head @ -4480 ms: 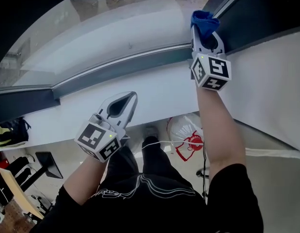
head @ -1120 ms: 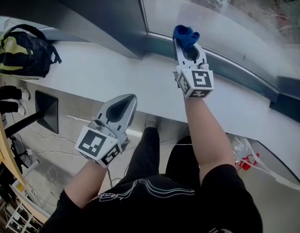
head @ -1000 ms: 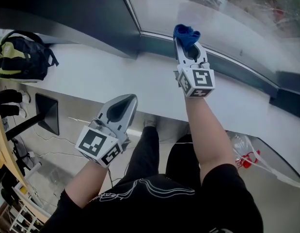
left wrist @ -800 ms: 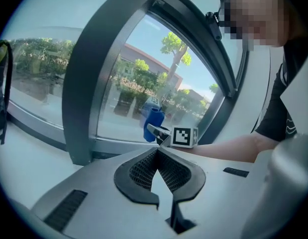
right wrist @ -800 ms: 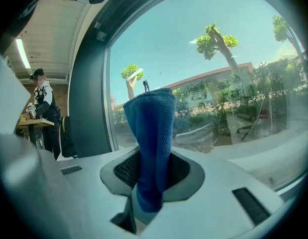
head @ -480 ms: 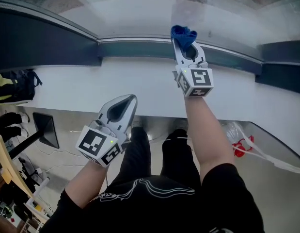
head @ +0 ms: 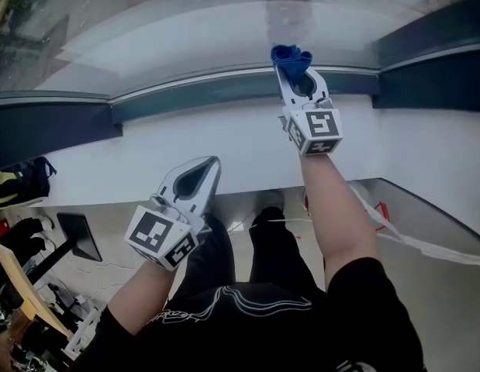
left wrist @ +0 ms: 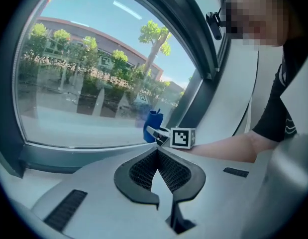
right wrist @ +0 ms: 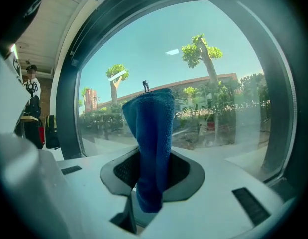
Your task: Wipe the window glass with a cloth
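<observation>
Clamping a blue cloth (head: 292, 55), the right claw (head: 294, 67) stood over the white sill (head: 185, 142) by the window glass (head: 185, 37); the left claw (head: 211, 163) was closed, empty; a backpack (head: 22, 188) sat far left.

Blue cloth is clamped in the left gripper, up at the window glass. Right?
Not quite. The blue cloth is clamped in the right gripper, not the left, up at the window glass. The right gripper view shows it between those jaws; the left gripper is shut on nothing.
</observation>
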The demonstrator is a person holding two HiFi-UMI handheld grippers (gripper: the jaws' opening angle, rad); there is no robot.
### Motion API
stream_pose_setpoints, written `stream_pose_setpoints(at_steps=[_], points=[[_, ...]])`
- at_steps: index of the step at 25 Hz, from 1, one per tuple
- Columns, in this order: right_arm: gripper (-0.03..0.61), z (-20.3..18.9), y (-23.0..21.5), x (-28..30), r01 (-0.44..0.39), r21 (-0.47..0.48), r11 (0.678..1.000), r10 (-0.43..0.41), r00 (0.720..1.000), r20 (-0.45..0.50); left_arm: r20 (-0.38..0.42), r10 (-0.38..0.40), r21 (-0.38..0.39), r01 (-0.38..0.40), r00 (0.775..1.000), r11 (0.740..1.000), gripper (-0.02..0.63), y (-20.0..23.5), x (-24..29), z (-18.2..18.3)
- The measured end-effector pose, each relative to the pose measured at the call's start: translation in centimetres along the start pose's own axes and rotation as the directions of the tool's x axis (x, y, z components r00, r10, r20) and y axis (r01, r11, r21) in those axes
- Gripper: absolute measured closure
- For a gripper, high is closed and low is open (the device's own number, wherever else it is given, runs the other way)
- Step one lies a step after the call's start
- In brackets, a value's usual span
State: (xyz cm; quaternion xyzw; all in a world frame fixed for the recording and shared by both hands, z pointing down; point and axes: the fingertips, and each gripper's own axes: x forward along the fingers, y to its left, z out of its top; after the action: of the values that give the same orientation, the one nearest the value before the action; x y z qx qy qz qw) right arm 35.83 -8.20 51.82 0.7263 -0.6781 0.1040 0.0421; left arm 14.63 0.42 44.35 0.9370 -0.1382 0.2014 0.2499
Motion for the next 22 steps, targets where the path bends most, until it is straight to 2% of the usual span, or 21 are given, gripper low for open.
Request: stream_pose_setpoints(at_steps=[5,13,18,22], points=[[0.486,0.5,-7.8,-3.5,0.083,-0.027,0.996,-0.083,0.997,0.0,-0.026,-0.045,0.026,0.045,0.999,0.999,0.609,-3.4,3.9,0.8],[0.486,-1.3,-19.0,-9.0,0.268,0.041,0.963,-0.267,0.963,-0.035,-0.058,-0.093,0.048,0.095,0.994,0.994,0.609,-7.3,8.5,1.0],[0.486,-2.7,-23.8,-11.1,0.377,0.119,0.919,-0.375,0.926,-0.04,-0.076,-0.112,0.064,0.117,0.991,0.991,0.609,-8.6,10.9,0.6],[0.486,-2.3,-25.8,-12.0,0.419,0.151,0.895,-0.418,0.908,-0.039,-0.077,-0.123,0.061,0.128,0.989,0.99,0.609,-9.8,12.0,1.4]])
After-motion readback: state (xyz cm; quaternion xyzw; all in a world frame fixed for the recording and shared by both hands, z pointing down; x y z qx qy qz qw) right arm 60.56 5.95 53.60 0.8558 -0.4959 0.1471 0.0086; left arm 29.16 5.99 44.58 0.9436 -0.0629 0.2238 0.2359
